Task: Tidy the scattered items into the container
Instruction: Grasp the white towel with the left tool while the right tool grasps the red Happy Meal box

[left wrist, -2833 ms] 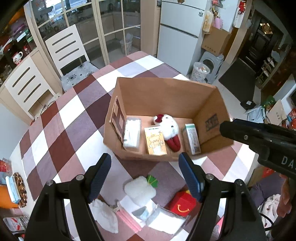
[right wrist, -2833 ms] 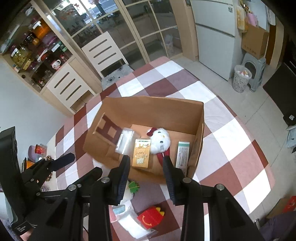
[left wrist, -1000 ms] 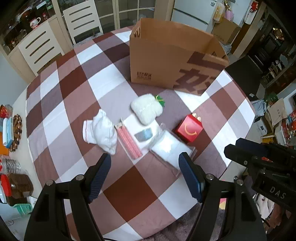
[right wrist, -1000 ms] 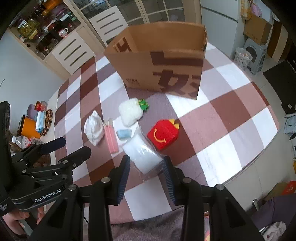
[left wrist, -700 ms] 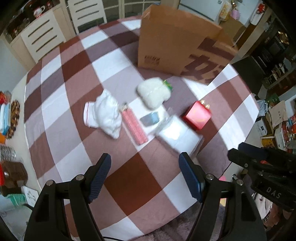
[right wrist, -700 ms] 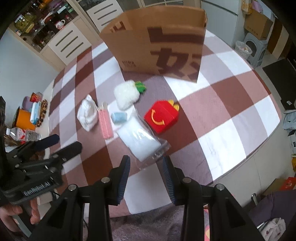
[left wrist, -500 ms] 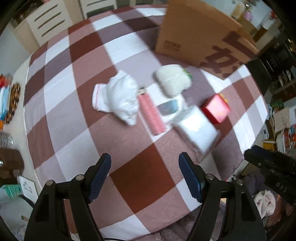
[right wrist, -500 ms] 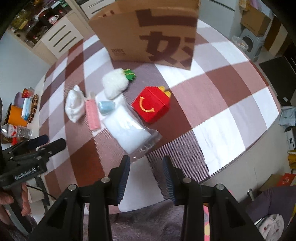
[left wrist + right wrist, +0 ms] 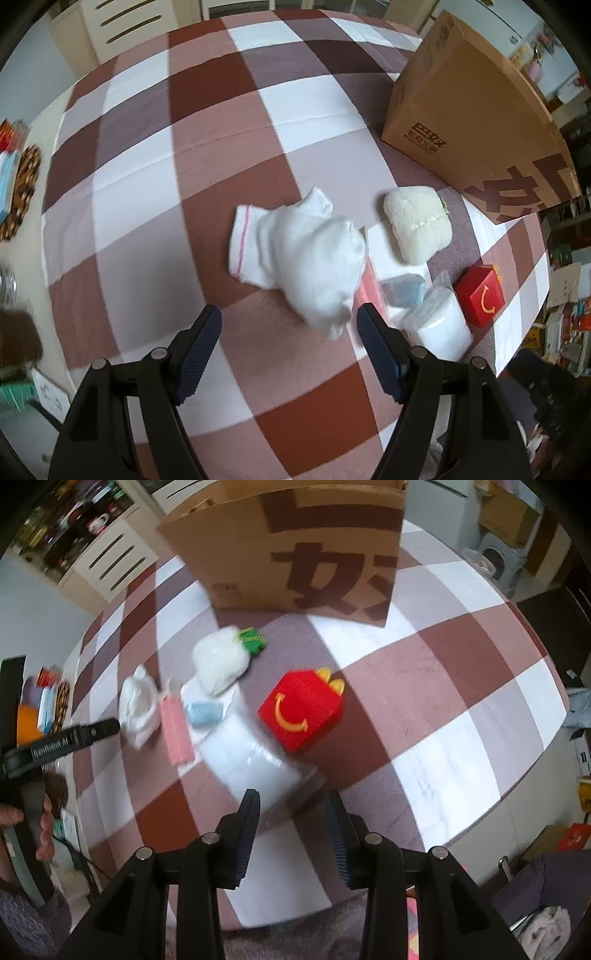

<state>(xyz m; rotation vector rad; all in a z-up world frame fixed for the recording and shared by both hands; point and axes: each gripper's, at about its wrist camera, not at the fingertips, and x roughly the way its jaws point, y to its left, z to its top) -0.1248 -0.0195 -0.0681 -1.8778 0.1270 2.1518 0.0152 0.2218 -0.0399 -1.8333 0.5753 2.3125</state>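
A: What covers the table?
B: A checked cloth (image 9: 221,147) in brown, mauve and white squares, reaching the rounded edge.
A: And beyond the table?
B: A white slotted cabinet (image 9: 110,557) stands below a shelf of crockery (image 9: 77,517). On the floor to the right is a grey stool (image 9: 495,559) with a cardboard carton (image 9: 513,513) near it. A red box (image 9: 574,836) lies well apart.

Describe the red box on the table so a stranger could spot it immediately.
Start at the big cardboard box standing on the checked tablecloth. In front of it lies a loose cluster of small items, nearly all white or pale. The red box sits at that cluster's edge, on the side away from the white sock; it alone is bright red, with a yellow smile and yellow handles.
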